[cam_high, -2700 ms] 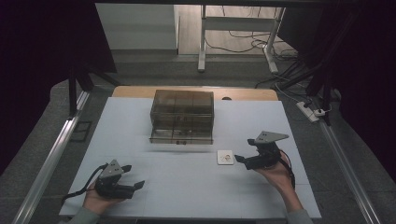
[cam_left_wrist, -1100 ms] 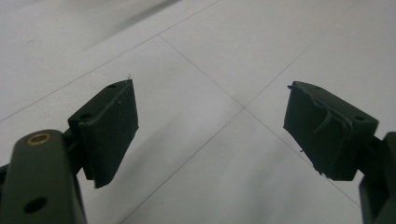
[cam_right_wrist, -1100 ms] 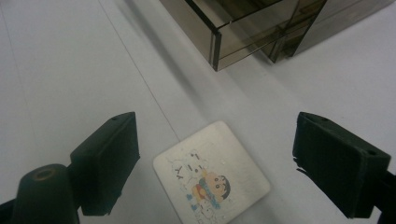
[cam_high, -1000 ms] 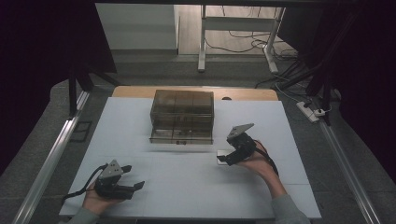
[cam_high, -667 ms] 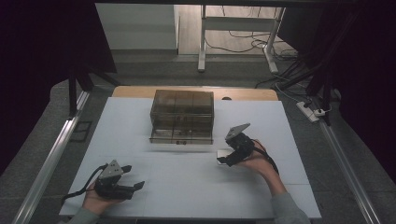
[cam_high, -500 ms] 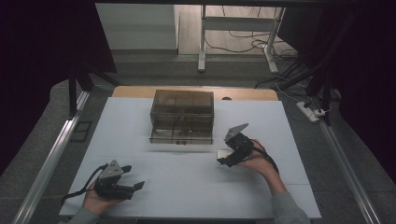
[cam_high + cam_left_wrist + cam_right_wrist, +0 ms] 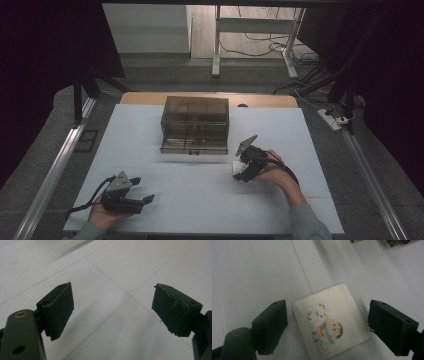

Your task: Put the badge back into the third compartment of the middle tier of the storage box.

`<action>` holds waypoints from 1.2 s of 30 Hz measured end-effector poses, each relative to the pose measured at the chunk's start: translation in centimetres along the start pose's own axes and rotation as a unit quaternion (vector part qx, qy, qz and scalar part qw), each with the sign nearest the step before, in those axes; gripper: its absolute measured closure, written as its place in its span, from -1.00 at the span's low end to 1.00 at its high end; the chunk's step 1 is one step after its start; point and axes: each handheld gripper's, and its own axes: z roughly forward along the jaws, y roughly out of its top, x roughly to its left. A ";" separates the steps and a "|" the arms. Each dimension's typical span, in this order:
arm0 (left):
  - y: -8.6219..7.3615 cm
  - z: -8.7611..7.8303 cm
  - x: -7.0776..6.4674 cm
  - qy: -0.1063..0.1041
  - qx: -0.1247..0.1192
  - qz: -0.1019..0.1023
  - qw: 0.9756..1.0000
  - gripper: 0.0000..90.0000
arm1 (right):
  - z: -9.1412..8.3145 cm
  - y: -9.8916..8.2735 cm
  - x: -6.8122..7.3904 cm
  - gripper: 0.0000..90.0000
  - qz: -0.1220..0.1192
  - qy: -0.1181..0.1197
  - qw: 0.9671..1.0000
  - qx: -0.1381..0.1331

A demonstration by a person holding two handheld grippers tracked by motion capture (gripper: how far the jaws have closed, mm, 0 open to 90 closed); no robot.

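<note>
A small square tile [image 7: 332, 322] with a cartoon picture lies flat on the white table [image 7: 200, 200]; it shows as a white patch [image 7: 235, 164] under my right hand. My right gripper [image 7: 327, 312] points down over it with one jaw on each side. The jaws have just been closing, with the tile between them. A narrow gap remains at the left pad [image 7: 270, 322], so they are still open. In the high view the right gripper [image 7: 240, 171] sits right of centre. My left gripper [image 7: 142, 189] rests at the near left, open [image 7: 112, 302] over bare table.
A clear brownish box [image 7: 195, 124] with compartments stands at the middle back of the table, just behind and left of my right hand. Cables and a power strip [image 7: 334, 120] lie on the floor beyond the right edge.
My right gripper has moved left from beside the tile to directly over it and tipped down. In the last second it only shifted slightly. The left gripper has stayed put.
</note>
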 end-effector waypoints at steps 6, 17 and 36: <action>0.0 0.0 0.0 -0.001 0.000 0.000 1.000 -0.61 | -0.2 -0.1 -0.1 -0.40 -0.007 0.006 1.000 -0.003; 0.0 0.0 -0.1 -0.002 0.003 -0.001 1.000 -0.61 | -0.4 0.0 0.1 -0.28 -0.004 0.004 1.000 0.000; -0.1 -0.2 0.0 0.001 0.000 0.001 1.000 -0.61 | -1.7 -0.3 -0.2 -0.28 0.019 -0.010 0.999 -0.044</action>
